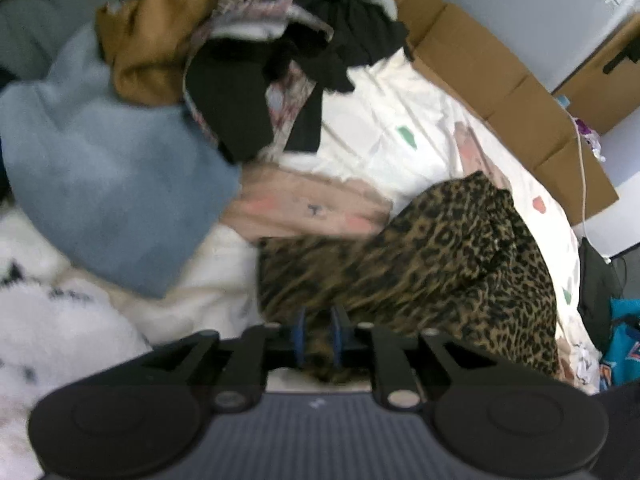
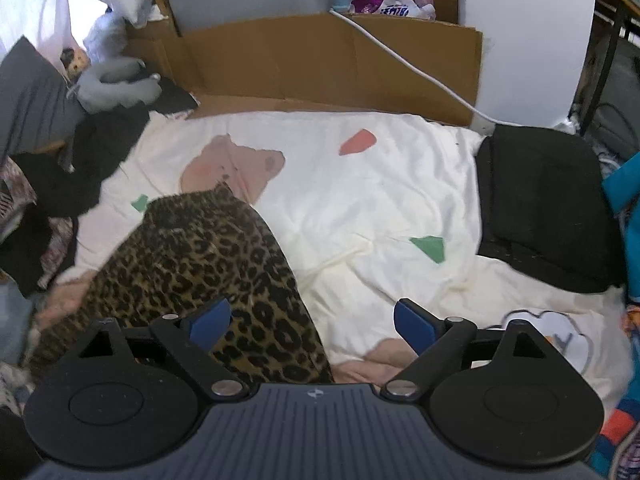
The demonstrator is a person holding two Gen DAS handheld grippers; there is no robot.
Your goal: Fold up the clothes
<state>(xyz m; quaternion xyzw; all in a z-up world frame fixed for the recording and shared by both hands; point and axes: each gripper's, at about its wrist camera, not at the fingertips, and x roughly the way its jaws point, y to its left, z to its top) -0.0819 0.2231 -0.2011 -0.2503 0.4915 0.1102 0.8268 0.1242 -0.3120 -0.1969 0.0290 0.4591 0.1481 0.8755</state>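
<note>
Although the bed [image 2: 380, 184] with its cream patterned cover fills both views, most of it is bare in the right wrist view, which suggests the folding is at an early stage. A large heap of unfolded clothes [image 1: 248, 40] is piled at the far left of the bed, with a blue fleece garment [image 1: 108, 176] sprawled in front of it; none of these looks sorted. One black garment [image 2: 540, 208] lies flat and squared at the right edge of the bed, perhaps already folded, though I cannot be sure. The leopard-print garment [image 1: 440, 256] is the piece in hand: it lies stretched across the middle of the cover, partly smoothed but not yet folded over. The left gripper [image 1: 319, 340] has its blue pads nearly pressed together, pinching the near edge of that leopard cloth. The right gripper [image 2: 312, 326] stands spread wide with nothing held; its left finger hangs over the leopard cloth, its right over bare cover. The left wrist view alone shows the heap and the blue fleece; the right wrist view alone shows the black garment, the white cable [image 2: 420, 72] across the cardboard [image 2: 320, 60], and the leopard piece's far end.
</note>
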